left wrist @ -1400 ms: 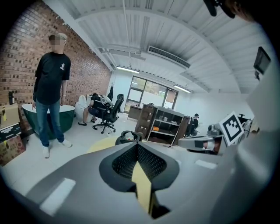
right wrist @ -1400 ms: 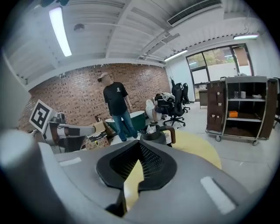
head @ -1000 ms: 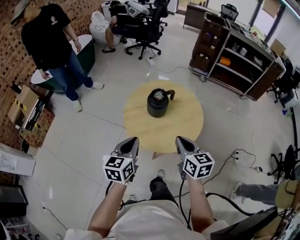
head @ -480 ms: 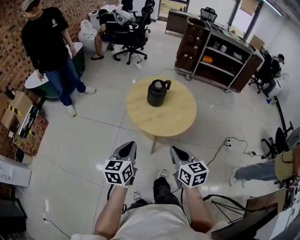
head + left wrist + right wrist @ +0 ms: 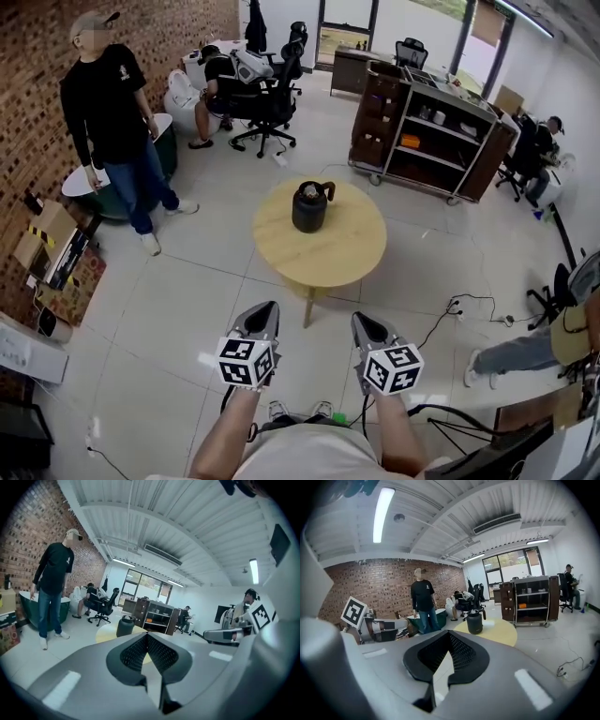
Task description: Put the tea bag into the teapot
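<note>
1. The tiled floor (image 5: 169,309) is the widest thing here, and it lies bare between the person holding the grippers and the table. That leaves open room for a straight walk-up.
2. A dark shelf cart (image 5: 431,141) stands beyond the table to the right, well apart from it, so it does not crowd the far edge.
3. The round wooden table (image 5: 347,253) sits out in the middle of the floor and can be reached from any side. Its near rim faces the grippers and most of its top is bare.
4. A standing person (image 5: 112,122) waits by the brick wall on the left, well clear of the table. An office chair (image 5: 267,103) with someone seated beside it is further back.
5. A loose cable (image 5: 450,309) trails over the tiles to the right of the table, a likely snag for anyone stepping round that side.
6. The left gripper (image 5: 267,307) and right gripper (image 5: 362,319) are held low and side by side, pointing towards the table but far short of it. Both are clenched with nothing between the jaws. This looks like a carrying pose, not a reach.
7. The black teapot (image 5: 310,208) stands upright on the far half of the table, back from the near rim, with its handle to the right.
8. Something pale shows at the pot's mouth. I cannot tell whether it is the tea bag, and no tea bag shows elsewhere.
</note>
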The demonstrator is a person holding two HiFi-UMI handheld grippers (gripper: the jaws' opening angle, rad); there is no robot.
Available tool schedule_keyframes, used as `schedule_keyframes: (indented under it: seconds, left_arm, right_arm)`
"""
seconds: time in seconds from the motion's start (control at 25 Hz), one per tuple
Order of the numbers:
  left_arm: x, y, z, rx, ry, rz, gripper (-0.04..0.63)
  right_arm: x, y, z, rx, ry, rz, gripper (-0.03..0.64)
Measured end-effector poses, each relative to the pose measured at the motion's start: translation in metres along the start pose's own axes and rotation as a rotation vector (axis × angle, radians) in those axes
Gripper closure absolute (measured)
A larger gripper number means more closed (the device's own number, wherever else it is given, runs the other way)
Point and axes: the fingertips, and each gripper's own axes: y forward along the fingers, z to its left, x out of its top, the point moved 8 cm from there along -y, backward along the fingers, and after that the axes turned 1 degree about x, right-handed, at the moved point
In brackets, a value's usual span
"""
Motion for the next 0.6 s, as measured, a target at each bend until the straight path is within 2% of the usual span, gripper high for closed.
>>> schedule_keyframes:
  seconds: [0.12,0.32,0.6]
  left_arm:
    - [0.002,0.005,-0.014,0.016,0.050,-0.007,0.583]
    - [0.003,0.008,-0.035,0.015,0.066,-0.014,0.583]
    - [0.002,0.002,-0.042,0.029,0.073,-0.007,0.583]
  right_arm:
    - [0.002,-0.014,-0.009,-0.014,-0.027,-0.022,0.617]
    - [0.001,-0.030,-0.022,-0.010,-0.038,-0.027,0.617]
    - [0.002,-0.028,-0.022,0.015,-0.063,-0.021,0.617]
